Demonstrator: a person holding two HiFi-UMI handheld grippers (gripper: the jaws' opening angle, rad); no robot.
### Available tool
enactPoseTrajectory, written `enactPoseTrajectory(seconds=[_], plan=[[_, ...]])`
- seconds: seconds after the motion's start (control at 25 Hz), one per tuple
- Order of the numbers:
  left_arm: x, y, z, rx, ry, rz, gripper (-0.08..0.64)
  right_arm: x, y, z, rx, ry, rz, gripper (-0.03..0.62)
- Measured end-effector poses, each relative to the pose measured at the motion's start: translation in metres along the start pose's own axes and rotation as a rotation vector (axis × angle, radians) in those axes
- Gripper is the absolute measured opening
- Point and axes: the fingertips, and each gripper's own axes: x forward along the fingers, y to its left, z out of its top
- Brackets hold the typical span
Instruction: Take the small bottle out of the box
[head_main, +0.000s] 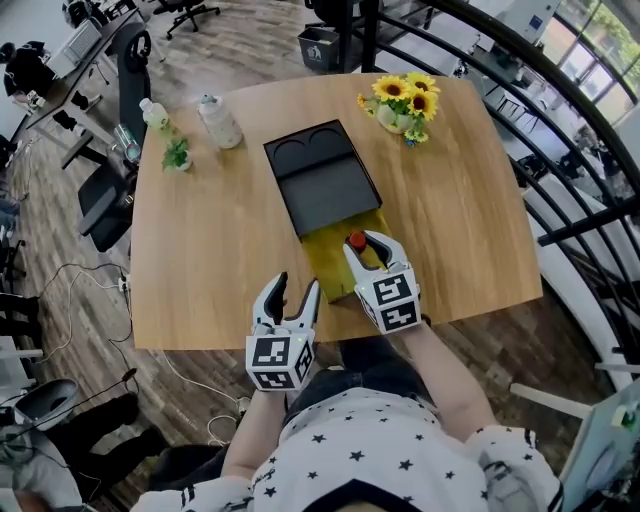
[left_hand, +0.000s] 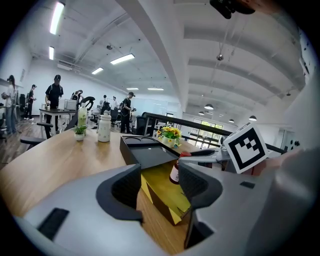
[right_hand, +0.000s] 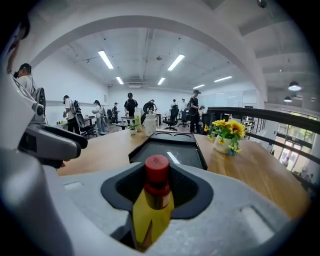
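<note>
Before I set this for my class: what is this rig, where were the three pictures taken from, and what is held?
No robot: a person holds a two-jaw gripper in each hand. One picture comes from a camera on the person's head, looking down; the others from cameras on each gripper. On the wooden table are a black and yellow box, sunflowers, a white bottle and a small plant. The right gripper is shut on the small bottle, red-capped, standing in the box. The left gripper is open and empty.
</note>
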Motion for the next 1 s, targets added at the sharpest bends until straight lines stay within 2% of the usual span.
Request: enactPoseTrajectory(seconds=[1.0], plan=[[-0.120, -0.030, -0.007, 0.040, -0.090, -0.009, 0.222, -0.134, 0.069, 0.032, -0.013, -0.147, -0.072, 0.145]])
